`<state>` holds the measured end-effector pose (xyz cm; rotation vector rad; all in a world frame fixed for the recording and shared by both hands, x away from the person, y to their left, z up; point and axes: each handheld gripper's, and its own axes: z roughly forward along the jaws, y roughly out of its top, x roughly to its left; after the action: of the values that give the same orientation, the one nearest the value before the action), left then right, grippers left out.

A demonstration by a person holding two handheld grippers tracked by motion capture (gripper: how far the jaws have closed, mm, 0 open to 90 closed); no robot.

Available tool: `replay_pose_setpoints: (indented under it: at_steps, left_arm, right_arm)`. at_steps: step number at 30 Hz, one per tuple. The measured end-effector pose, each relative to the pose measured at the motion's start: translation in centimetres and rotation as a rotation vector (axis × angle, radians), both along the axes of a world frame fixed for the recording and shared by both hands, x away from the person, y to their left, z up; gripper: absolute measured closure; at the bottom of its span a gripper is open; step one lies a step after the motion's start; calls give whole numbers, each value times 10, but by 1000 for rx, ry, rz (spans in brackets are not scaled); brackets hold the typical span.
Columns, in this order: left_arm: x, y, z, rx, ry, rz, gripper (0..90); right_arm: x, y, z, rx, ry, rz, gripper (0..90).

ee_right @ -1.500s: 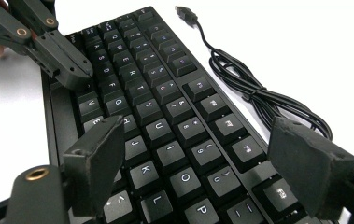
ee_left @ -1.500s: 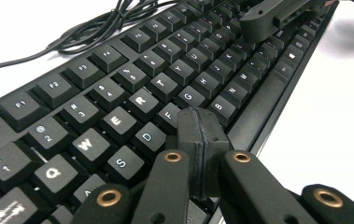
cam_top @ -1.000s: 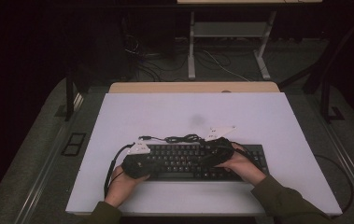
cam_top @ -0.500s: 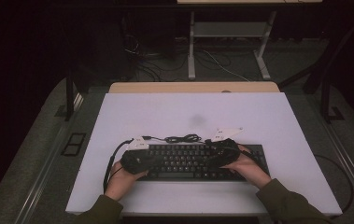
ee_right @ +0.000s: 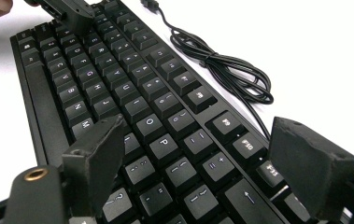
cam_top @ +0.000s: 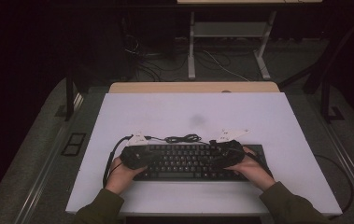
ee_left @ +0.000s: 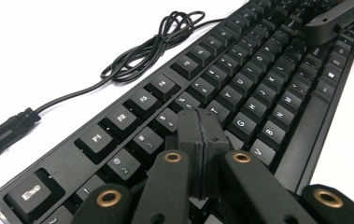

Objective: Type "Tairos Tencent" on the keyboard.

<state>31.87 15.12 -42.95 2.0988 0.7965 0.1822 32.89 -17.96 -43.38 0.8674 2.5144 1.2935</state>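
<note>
A flat black plastic keyboard (cam_top: 198, 161) lies near the front edge of the white bench (cam_top: 174, 112), its ends hidden under both hands in the high view. The gripper views show its legends and coiled black cable (ee_left: 151, 44). The left tongs (ee_left: 198, 140) hang closed and empty above its left keys; the right tongs (ee_right: 202, 163) stand open over its right keys.

Left tool (ee_left: 198, 154) jaws pressed together, right tool (ee_right: 202, 163) jaws spread wide

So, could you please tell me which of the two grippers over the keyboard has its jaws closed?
The left gripper: its jaws are pressed flat together above the keyboard, while the right gripper holds its jaws wide apart.
</note>
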Motion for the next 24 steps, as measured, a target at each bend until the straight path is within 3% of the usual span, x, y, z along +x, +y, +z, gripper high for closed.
replay_pose_setpoints:
  at_steps: [24]
  left_arm:
    - [5, -2, -5, 21, 13, -3, 895]
  right_arm:
    - [0, 0, 0, 0, -6, -1, 185]
